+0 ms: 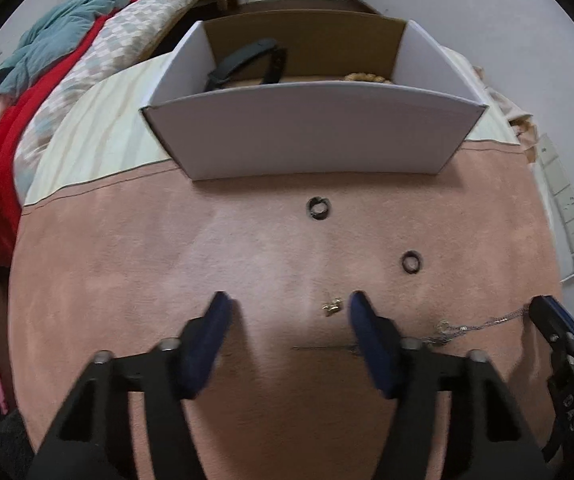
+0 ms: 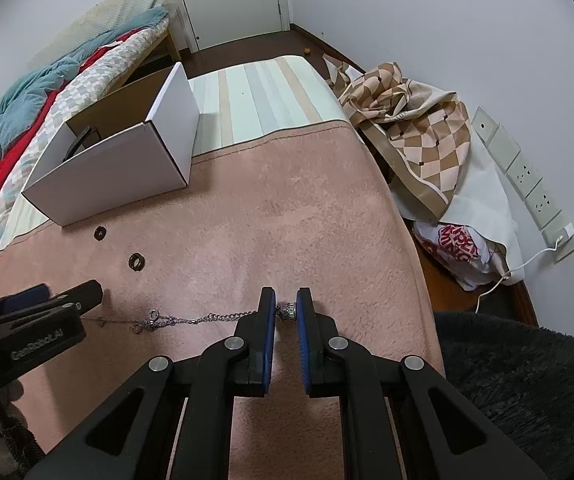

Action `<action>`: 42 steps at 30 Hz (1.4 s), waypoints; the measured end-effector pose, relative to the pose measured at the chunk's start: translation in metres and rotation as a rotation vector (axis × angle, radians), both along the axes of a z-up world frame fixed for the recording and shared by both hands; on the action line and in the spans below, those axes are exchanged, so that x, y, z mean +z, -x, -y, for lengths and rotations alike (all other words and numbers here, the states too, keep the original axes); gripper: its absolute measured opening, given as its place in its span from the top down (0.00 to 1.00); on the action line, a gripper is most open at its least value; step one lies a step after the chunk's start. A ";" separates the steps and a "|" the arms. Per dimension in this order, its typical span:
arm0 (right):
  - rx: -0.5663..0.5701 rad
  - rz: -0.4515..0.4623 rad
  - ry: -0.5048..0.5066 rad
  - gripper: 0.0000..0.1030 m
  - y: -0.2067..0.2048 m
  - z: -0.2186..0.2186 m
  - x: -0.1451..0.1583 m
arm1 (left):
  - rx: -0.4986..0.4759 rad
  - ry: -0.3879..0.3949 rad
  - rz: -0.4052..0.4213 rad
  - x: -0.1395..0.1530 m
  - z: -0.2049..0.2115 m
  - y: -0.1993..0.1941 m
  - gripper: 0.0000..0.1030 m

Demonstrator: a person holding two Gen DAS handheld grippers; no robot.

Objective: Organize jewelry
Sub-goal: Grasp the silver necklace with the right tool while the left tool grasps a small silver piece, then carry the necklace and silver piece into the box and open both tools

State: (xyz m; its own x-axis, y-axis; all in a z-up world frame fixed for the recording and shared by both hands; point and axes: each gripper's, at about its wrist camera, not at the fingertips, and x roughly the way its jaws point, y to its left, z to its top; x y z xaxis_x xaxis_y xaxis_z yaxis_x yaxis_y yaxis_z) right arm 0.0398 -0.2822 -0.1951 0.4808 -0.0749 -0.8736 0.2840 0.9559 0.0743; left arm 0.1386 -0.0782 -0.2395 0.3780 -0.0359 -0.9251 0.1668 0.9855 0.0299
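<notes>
A white cardboard box (image 1: 315,136) stands on the pink blanket; it holds a black band (image 1: 247,66) and a beaded bracelet (image 1: 363,77). Two dark rings (image 1: 318,208) (image 1: 412,261) lie in front of it. A small gold piece (image 1: 333,307) lies just inside my left gripper's right finger; the left gripper (image 1: 289,308) is open above the blanket. My right gripper (image 2: 287,310) is shut on a silver bead (image 2: 287,311) at the end of a silver chain (image 2: 191,319), which trails left across the blanket. The box (image 2: 115,184) and rings (image 2: 100,233) (image 2: 136,261) also show in the right wrist view.
A thin dark pin (image 1: 323,347) lies near the left gripper. A striped sheet (image 2: 255,96) lies behind the blanket, quilts (image 2: 47,80) at left. A checked cloth (image 2: 419,136), a bag and a wall socket strip (image 2: 527,184) sit right, off the bed edge. A dark furry cushion (image 2: 527,380) is bottom right.
</notes>
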 end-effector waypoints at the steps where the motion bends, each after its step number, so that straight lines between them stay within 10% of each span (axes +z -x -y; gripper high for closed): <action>1: -0.004 0.000 0.000 0.89 0.000 0.001 0.000 | -0.010 -0.003 0.009 0.001 0.002 0.001 0.57; 8: -0.019 0.003 -0.002 0.90 0.000 0.005 -0.001 | -0.058 0.006 0.027 0.002 0.009 0.005 0.93; 21: 0.026 0.077 -0.096 0.91 -0.003 -0.004 0.035 | -0.002 0.132 0.072 0.048 -0.034 0.005 0.95; 42: 0.270 0.326 -0.198 0.92 -0.086 -0.032 0.214 | -0.023 0.267 0.203 0.173 -0.055 -0.057 0.95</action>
